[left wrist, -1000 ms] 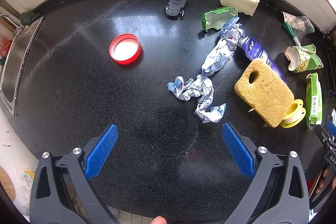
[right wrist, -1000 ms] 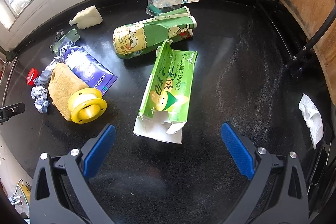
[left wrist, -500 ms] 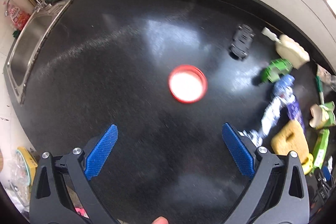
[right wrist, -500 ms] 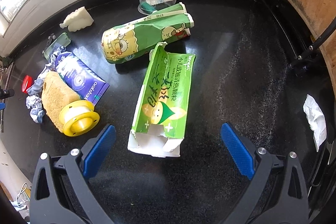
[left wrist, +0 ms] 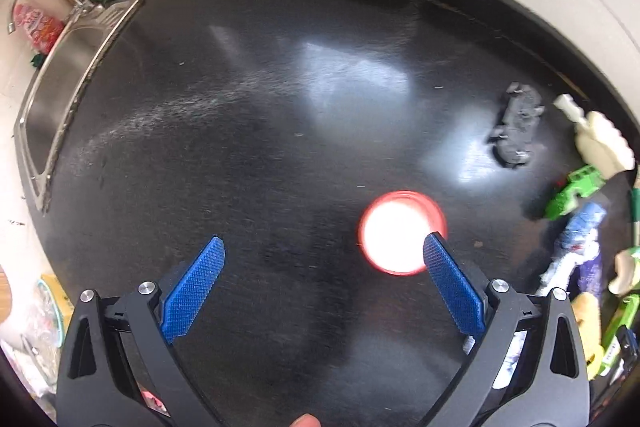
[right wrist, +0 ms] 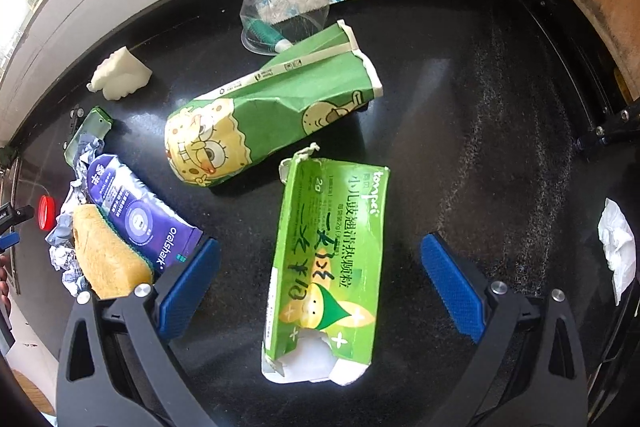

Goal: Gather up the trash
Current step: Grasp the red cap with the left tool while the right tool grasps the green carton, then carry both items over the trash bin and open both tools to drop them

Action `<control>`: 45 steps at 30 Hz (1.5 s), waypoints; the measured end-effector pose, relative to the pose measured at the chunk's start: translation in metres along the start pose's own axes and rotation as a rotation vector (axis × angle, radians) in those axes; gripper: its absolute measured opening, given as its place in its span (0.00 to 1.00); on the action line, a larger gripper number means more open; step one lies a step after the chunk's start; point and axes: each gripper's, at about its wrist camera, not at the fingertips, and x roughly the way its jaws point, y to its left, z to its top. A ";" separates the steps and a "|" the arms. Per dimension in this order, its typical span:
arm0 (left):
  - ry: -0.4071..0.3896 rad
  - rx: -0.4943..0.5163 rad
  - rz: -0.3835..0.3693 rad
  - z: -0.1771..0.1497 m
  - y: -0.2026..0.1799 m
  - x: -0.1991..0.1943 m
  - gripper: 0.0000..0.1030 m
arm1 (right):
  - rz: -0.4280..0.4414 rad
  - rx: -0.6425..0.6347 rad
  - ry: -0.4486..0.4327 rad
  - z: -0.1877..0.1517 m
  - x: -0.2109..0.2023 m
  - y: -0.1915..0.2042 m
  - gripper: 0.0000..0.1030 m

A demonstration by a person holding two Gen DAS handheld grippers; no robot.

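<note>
My right gripper [right wrist: 320, 259] is open, its blue fingers either side of a torn green carton [right wrist: 332, 259] lying flat on the black counter [right wrist: 480, 147]. Behind it lie a green SpongeBob carton [right wrist: 260, 123] and a clear plastic cup [right wrist: 284, 3] on its side. A purple wrapper [right wrist: 140, 215], a yellow sponge [right wrist: 104, 259] and crumpled foil [right wrist: 60, 251] lie at left. My left gripper [left wrist: 324, 259] is open and empty above the counter. A red lid [left wrist: 400, 231] sits just left of its right finger [left wrist: 452, 283].
A steel sink [left wrist: 60, 95] is at the far left in the left wrist view. A dark toy car [left wrist: 516, 131], a cream foam piece [left wrist: 600, 143] and green scraps [left wrist: 576, 191] lie at the right. A white crumpled tissue [right wrist: 616, 247] lies at the right edge.
My left gripper has swung left, away from the foil and sponge; the red lid now sits by its right finger. My right gripper has moved closer over the torn green carton.
</note>
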 end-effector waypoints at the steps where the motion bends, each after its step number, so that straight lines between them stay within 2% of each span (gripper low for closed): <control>1: 0.016 0.015 0.019 0.000 0.001 0.007 0.94 | -0.001 0.003 0.010 -0.001 0.004 -0.001 0.95; 3: 0.040 0.033 0.048 -0.001 0.001 0.016 0.94 | -0.001 0.009 0.032 -0.001 0.010 -0.003 0.94; 5: 0.048 0.031 0.082 -0.001 0.002 0.026 0.95 | 0.006 0.012 0.048 -0.003 0.015 -0.005 0.83; 7: 0.006 0.015 0.084 -0.003 0.005 0.028 0.95 | -0.028 -0.010 0.038 -0.005 0.015 -0.003 0.54; 8: -0.017 0.009 0.081 -0.003 0.007 0.028 0.94 | -0.025 -0.020 0.028 -0.006 0.014 -0.002 0.43; 9: -0.030 0.004 0.070 -0.003 0.007 0.027 0.91 | -0.016 -0.021 0.021 -0.006 0.013 -0.003 0.40; 10: -0.053 -0.011 0.005 -0.003 0.009 0.027 0.68 | 0.003 -0.015 0.017 -0.006 0.012 -0.005 0.35; 11: -0.063 -0.019 -0.084 -0.003 0.011 0.024 0.20 | 0.017 -0.008 0.012 -0.007 0.010 -0.008 0.33; 12: -0.048 -0.018 -0.133 -0.002 0.011 0.023 0.05 | 0.025 0.000 0.006 -0.007 0.008 -0.011 0.30; 13: -0.033 -0.020 -0.123 -0.002 0.008 0.022 0.03 | 0.029 0.009 -0.004 -0.007 0.004 -0.016 0.29; 16: 0.003 -0.043 -0.173 -0.009 0.004 0.019 0.03 | 0.034 0.036 -0.033 -0.007 -0.008 -0.029 0.28; 22: -0.024 -0.087 -0.202 -0.023 0.021 -0.001 0.03 | 0.013 0.076 -0.137 0.003 -0.049 -0.056 0.28; 25: -0.050 -0.110 -0.190 -0.037 0.038 -0.017 0.03 | 0.047 0.062 -0.169 0.019 -0.066 -0.053 0.28; 28: -0.067 -0.158 -0.176 -0.053 0.065 -0.030 0.03 | 0.089 -0.026 -0.194 0.034 -0.068 -0.012 0.28; 30: -0.074 -0.204 -0.165 -0.062 0.090 -0.034 0.03 | 0.141 -0.114 -0.193 0.041 -0.067 0.031 0.28; 33: -0.088 -0.296 -0.133 -0.082 0.137 -0.041 0.03 | 0.219 -0.265 -0.176 0.043 -0.065 0.106 0.28; 36: -0.104 -0.413 -0.090 -0.119 0.196 -0.053 0.03 | 0.302 -0.440 -0.147 0.032 -0.062 0.196 0.28; 41: -0.109 -0.605 -0.026 -0.185 0.284 -0.066 0.03 | 0.437 -0.709 -0.063 -0.025 -0.061 0.338 0.28; 45: -0.097 -0.743 0.027 -0.242 0.344 -0.073 0.03 | 0.493 -0.942 -0.001 -0.095 -0.061 0.445 0.28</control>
